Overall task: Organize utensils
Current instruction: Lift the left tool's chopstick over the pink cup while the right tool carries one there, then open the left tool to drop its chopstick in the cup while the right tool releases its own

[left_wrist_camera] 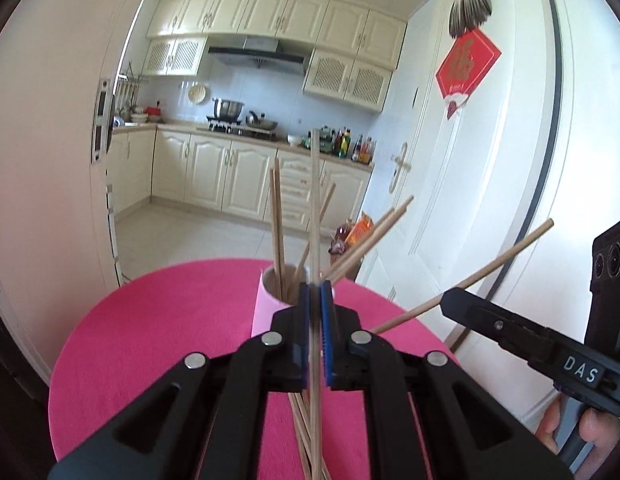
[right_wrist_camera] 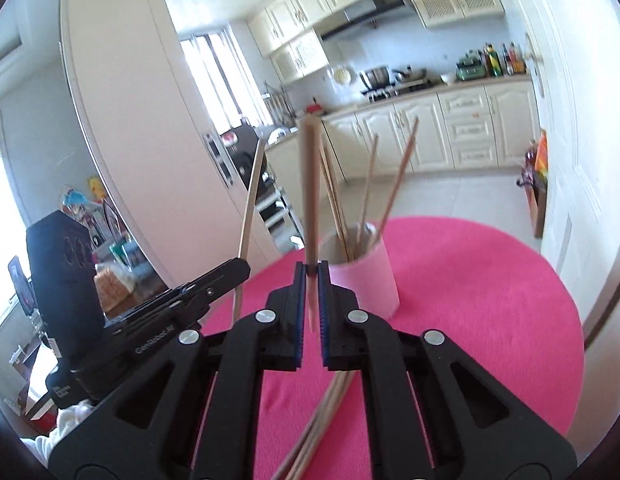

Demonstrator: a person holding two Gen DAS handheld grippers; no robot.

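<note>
Kitchen cabinets, a stove with pots and a row of bottles fill the background, with a white fridge (left_wrist_camera: 509, 160) close on one side. Nearer is a round bench (left_wrist_camera: 158, 320) covered in pink cloth, and on it stands a pink cup (left_wrist_camera: 266, 304).

Part of the job looks done: several chopsticks (left_wrist_camera: 278, 224) already stand in the cup, leaning apart. Two more are on the way. The left gripper (left_wrist_camera: 317, 320) has its jaws pressed together on one chopstick (left_wrist_camera: 314, 200), which rises upright just in front of the cup. The right gripper (right_wrist_camera: 310, 292) likewise pinches a chopstick (right_wrist_camera: 310, 184) near its lower end, and from the left view that stick slants up and outward, away from the cup. Neither stick is in the cup yet.

More loose sticks (left_wrist_camera: 306, 432) lie on the bench beneath the jaws, so several picks are probably left.

In the way: the sticks already in the cup splay across its mouth, so a new one could knock them or catch the rim. The cup looks light and may tip. Both grippers are near each other and would crowd the opening if they came in together.
</note>
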